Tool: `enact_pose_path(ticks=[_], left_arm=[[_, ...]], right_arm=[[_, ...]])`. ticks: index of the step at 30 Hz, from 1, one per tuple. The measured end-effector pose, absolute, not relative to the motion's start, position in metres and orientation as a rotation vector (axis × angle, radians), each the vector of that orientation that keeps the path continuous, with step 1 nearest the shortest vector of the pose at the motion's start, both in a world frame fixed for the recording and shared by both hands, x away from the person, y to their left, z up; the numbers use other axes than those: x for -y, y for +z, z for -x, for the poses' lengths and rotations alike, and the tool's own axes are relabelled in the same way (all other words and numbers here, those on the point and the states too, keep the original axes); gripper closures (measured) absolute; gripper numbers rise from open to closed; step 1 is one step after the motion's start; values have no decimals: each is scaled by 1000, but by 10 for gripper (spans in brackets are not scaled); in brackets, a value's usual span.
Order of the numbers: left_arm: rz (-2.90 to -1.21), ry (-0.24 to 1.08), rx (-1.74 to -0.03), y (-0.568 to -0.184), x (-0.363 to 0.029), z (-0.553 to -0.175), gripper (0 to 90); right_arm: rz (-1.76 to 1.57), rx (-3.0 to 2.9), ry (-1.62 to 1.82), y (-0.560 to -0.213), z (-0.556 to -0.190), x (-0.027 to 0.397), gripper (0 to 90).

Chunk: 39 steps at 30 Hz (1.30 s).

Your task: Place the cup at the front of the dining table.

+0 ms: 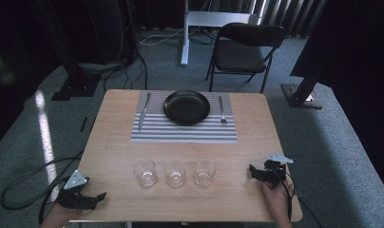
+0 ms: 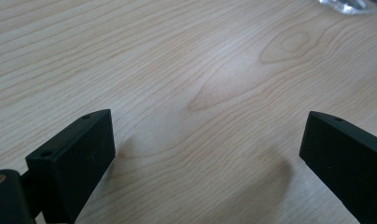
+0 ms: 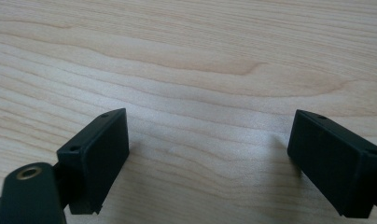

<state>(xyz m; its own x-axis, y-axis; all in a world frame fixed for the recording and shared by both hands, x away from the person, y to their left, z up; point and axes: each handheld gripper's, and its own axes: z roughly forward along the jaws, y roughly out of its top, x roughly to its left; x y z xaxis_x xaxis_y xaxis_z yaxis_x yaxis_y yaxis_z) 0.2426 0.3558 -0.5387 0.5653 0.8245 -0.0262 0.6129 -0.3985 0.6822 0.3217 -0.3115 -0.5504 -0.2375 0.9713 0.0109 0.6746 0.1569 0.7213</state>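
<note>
Left gripper point(image 1: 100, 196) at the near left corner of the wooden table point(image 1: 256, 118), held by a hand at the bottom edge of the high view; jaws spread wide, nothing between them, bare wood below in the left gripper view; cable trailing off the table's left side onto the carpet.

Right gripper point(image 1: 252, 172) at the near right edge of the table, held by a hand point(image 1: 277, 199) coming up from the bottom; jaws likewise wide apart, empty, bare wood grain beneath in the right gripper view.

Three clear glasses in a row along the near half of the table, between the two grippers: left glass point(image 1: 145, 172), middle glass point(image 1: 175, 174), right glass point(image 1: 205, 173); all upright, apart from one another, untouched; right glass near the right gripper but clear of it; left glass well apart from the left gripper.

Striped placemat point(image 1: 180, 133) at the far half of the table; black plate point(image 1: 186, 107) on its middle; knife point(image 1: 143, 112) left of the plate, fork point(image 1: 221, 110) right of it, both on the mat.

Black chair point(image 1: 247, 50) beyond the table's far edge.
</note>
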Motion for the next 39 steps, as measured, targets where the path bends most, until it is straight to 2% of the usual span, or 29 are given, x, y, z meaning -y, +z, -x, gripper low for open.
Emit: enact_pose_path(ticks=[18, 39], left_arm=[[-2135, 431, -1025, -514, -333, -242, 37], [-2072, 378, -925, -490, -325, -246, 53]], right_arm=[[-1561, -1978, 854, -550, -321, 311, 122], [-1561, -1978, 854, -550, -321, 311, 122]])
